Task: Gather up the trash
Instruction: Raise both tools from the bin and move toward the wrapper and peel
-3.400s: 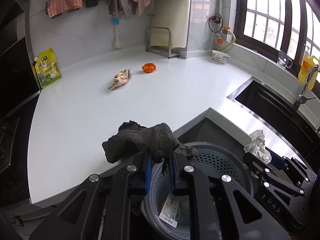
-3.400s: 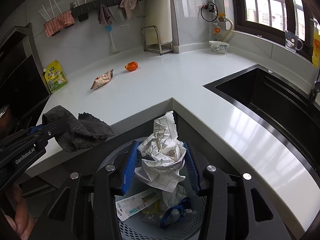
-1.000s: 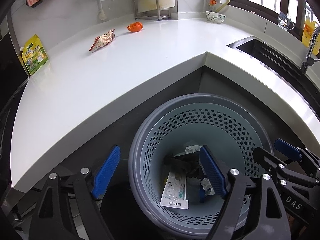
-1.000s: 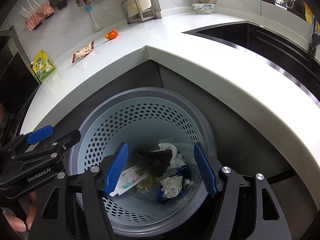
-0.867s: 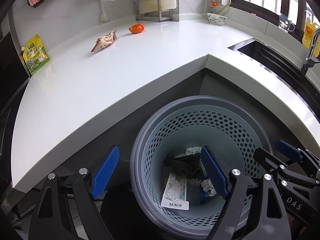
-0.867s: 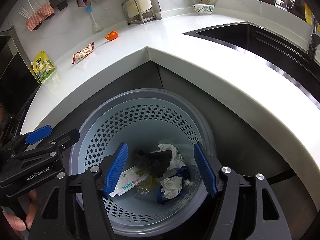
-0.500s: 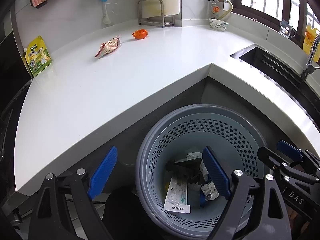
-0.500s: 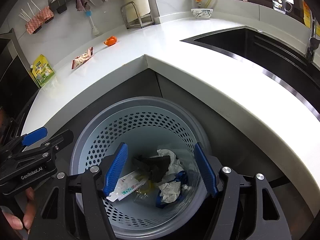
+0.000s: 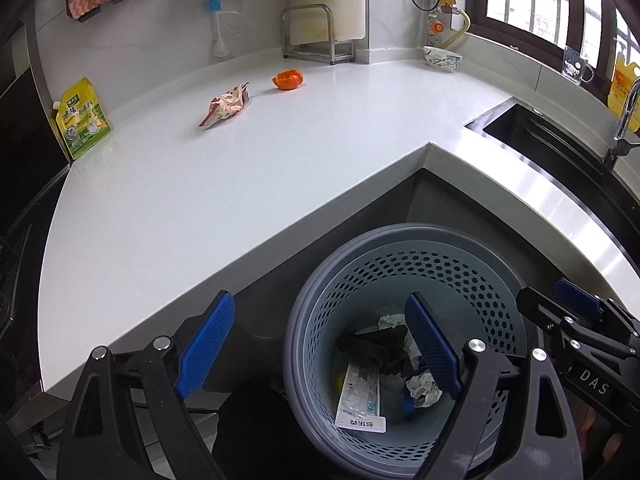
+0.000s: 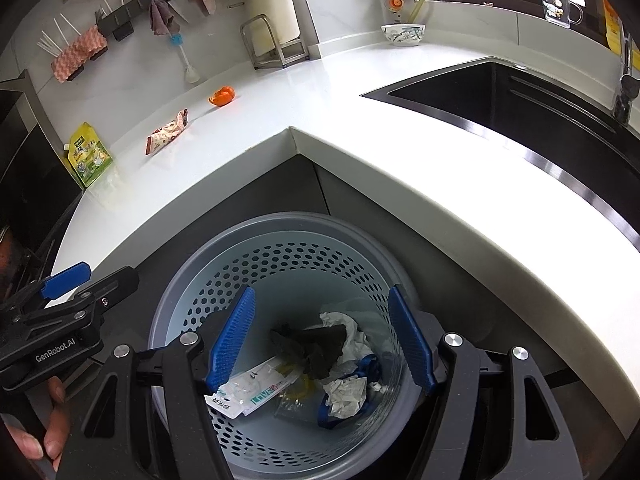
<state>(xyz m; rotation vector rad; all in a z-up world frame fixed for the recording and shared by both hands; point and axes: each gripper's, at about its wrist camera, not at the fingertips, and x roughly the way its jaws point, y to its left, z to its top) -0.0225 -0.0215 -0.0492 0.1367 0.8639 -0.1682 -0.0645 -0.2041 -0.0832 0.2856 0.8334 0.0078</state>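
A grey perforated trash basket (image 9: 496, 276) (image 10: 280, 224) stands on the floor in the counter's inner corner. In it lie a dark cloth (image 10: 316, 340), crumpled paper (image 10: 344, 394) and a flat white packet (image 10: 248, 396). My left gripper (image 9: 320, 344) is open and empty above the basket's left rim. My right gripper (image 10: 320, 340) is open and empty above the basket. On the white counter lie a snack wrapper (image 9: 226, 104) (image 10: 166, 134) and an orange peel (image 9: 288, 80) (image 10: 222, 96), far from both grippers.
A yellow-green pouch (image 9: 82, 118) leans at the counter's left end. A dish rack (image 9: 316, 38) and a bowl (image 9: 442, 58) stand at the back. A black sink (image 10: 520, 104) with a tap (image 9: 624, 120) is on the right.
Both grippers held trash 3.4 s ago, a dark cloth left and crumpled paper right; both pieces now lie in the basket. Over the last second both grippers, open, rose slightly.
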